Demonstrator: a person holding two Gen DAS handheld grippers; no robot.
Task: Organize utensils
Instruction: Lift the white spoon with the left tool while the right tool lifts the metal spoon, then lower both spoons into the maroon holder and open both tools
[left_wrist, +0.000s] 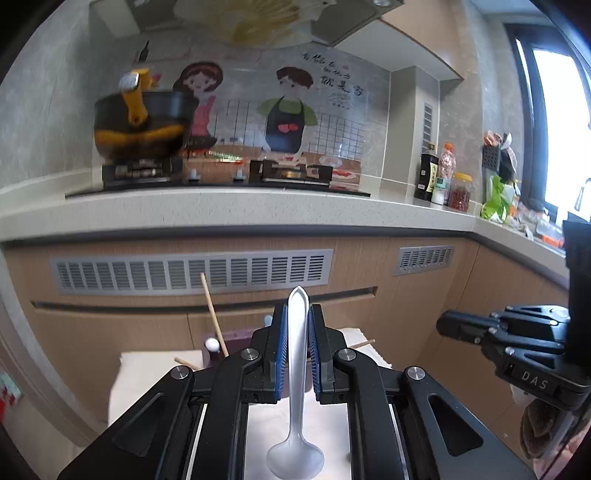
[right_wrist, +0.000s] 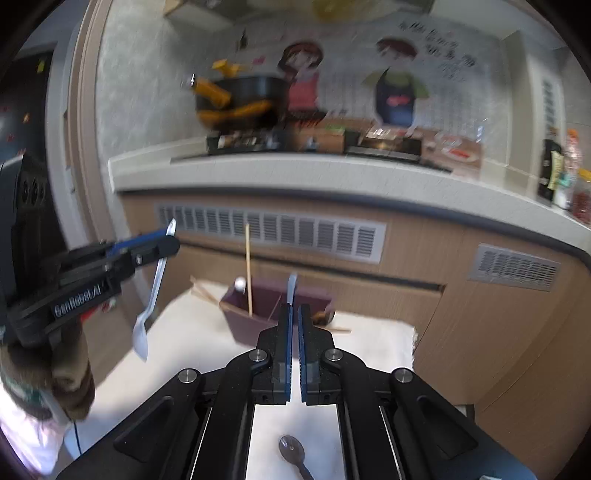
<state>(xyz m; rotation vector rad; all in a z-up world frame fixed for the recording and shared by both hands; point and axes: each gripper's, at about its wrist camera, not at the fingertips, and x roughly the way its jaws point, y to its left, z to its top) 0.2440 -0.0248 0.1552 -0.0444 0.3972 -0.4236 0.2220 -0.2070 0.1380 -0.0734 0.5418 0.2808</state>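
Clamping a white spoon (left_wrist: 297, 354), the left gripper (left_wrist: 297, 332) faces the empty, closed, DAS-marked right gripper (left_wrist: 448, 326).

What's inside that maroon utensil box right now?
In the maroon utensil box: one upright chopstick, a white round-tipped piece, and a pale handle. The right tool covers the box's right end.

**Lettering on the tongs and the wall**

"DAS" stands in pale letters on the black body of the right tongs (left_wrist: 448, 326). "GenRobotAI", blurred but legible, runs along the side of the left tongs (right_wrist: 168, 236). Handwritten Chinese characters sit on the wall sticker (left_wrist: 334, 79) above the cartoon man; they are too blurred to read surely.
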